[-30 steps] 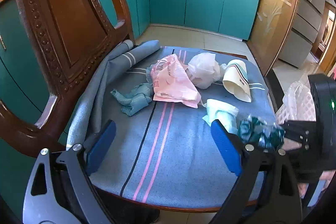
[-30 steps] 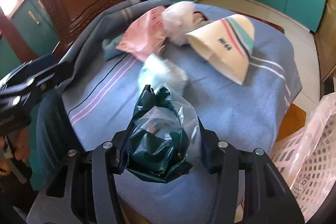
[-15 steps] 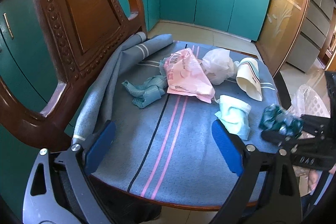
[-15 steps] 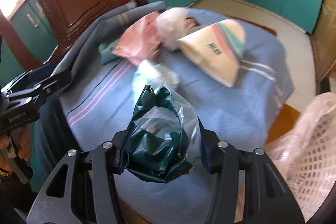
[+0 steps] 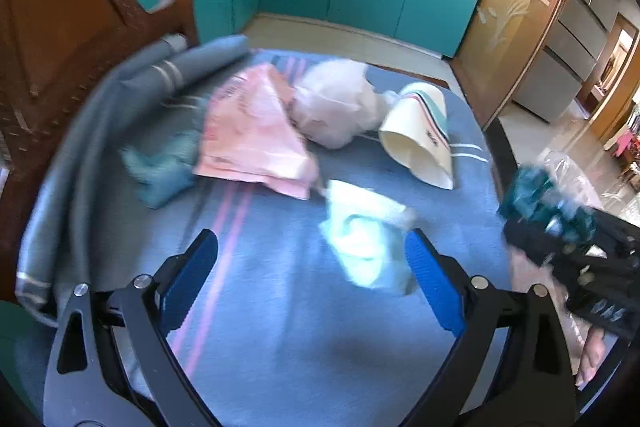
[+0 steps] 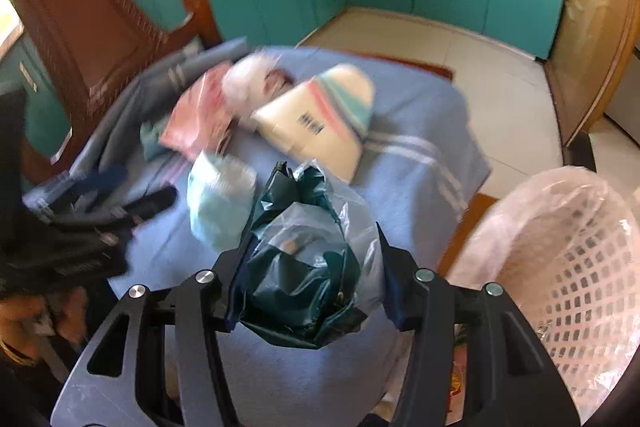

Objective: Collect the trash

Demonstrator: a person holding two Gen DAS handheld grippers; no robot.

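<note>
Right gripper (image 6: 310, 291) still clenched on the dark green bag (image 6: 304, 267), now swung off the blanket (image 5: 280, 327) toward the lined basket (image 6: 580, 287). Left gripper (image 5: 312, 275) stays spread wide, closing over the pale blue wad (image 5: 364, 243).

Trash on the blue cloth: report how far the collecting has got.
Done: cannot tell; the pink mesh basket interior is unclear. In hand: the right gripper grips a dark green plastic bag. Left: pink bag, white bag, paper cup, pale blue wrapper, teal scrap.
</note>
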